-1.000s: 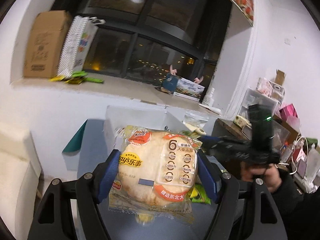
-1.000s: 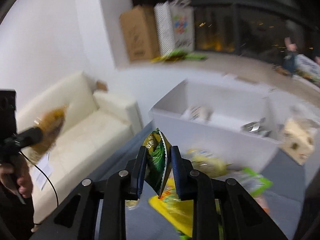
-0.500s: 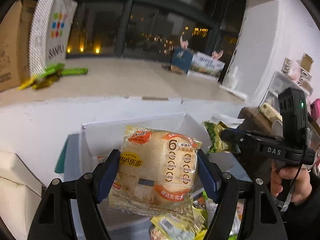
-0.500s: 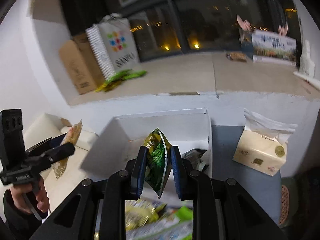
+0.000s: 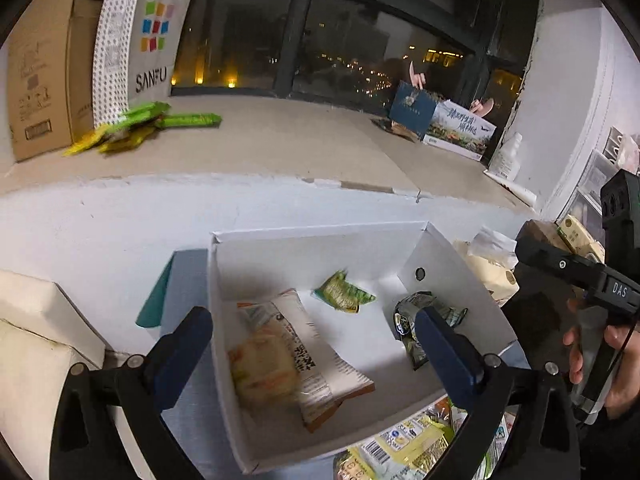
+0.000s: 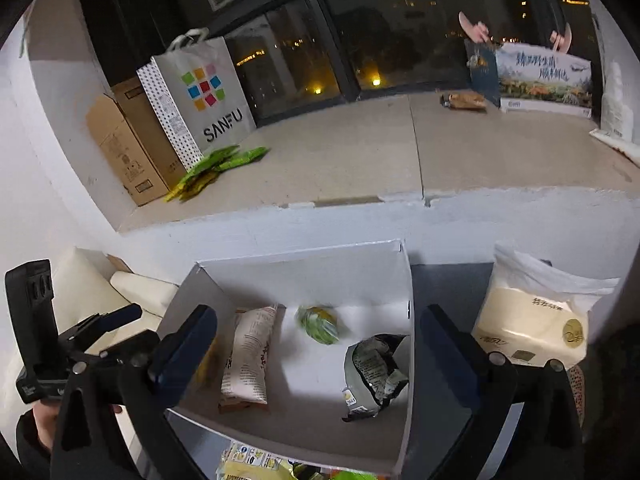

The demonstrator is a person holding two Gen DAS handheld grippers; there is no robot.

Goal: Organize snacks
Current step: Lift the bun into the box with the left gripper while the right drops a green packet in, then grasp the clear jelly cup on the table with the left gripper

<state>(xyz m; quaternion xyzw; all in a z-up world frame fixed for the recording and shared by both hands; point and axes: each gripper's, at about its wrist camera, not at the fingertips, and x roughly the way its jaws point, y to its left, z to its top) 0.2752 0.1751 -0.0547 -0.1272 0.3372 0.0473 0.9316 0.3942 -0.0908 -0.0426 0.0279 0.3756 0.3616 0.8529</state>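
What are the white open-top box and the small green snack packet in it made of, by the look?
White open-top box: probably thin cardboard or paperboard, matte; it has sharp folded corners, flat thin walls and a punched round hole in one side.

Small green snack packet: likely plastic film, somewhat glossy; its surface is crinkled and its edges look crimped. It appears blurred, so the finish is uncertain.

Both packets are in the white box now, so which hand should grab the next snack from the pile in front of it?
Probably left: more loose packets show under the open left gripper than under the open right gripper.
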